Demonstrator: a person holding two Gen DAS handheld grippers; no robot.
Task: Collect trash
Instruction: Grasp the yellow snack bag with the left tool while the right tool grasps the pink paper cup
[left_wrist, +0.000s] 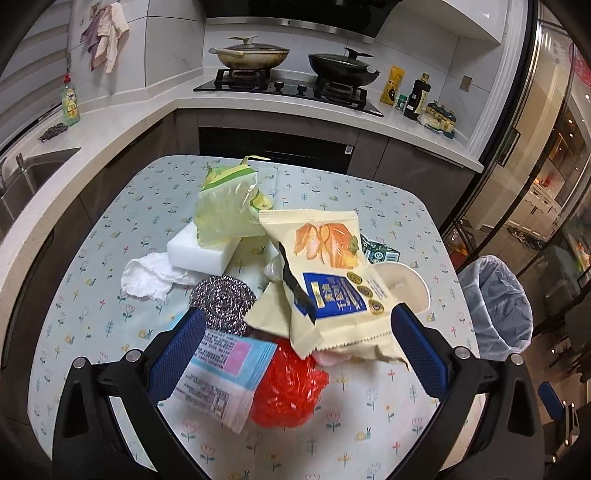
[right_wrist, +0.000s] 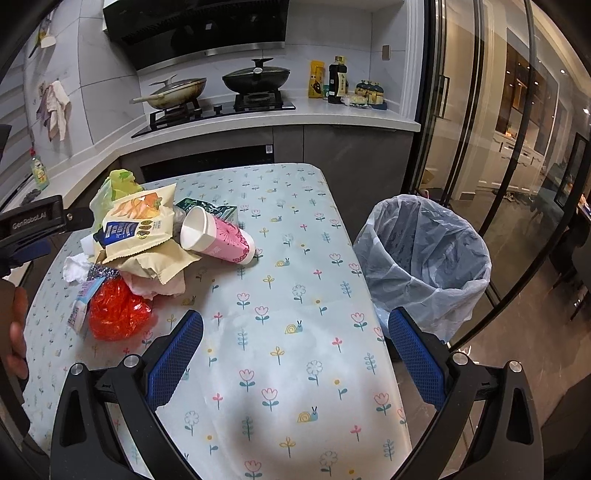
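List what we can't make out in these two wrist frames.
- Pink item: right wrist view, mostly buried under the beige snack bags.
- Bin bottom: both views, hidden by its liner.
- Blue-and-pink packet print: left wrist view, blurred.
- Green wrapper: left wrist view, mostly behind the cup.

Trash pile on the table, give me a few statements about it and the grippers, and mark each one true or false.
1. The pink paper cup lies on its side. True.
2. The trash bin stands on the table. False: it stands on the floor beside the table.
3. The right gripper is open and holds nothing. True.
4. The left gripper is shut on the red plastic bag. False: it is open above the pile.
5. The white sponge block lies under the green bag. True.
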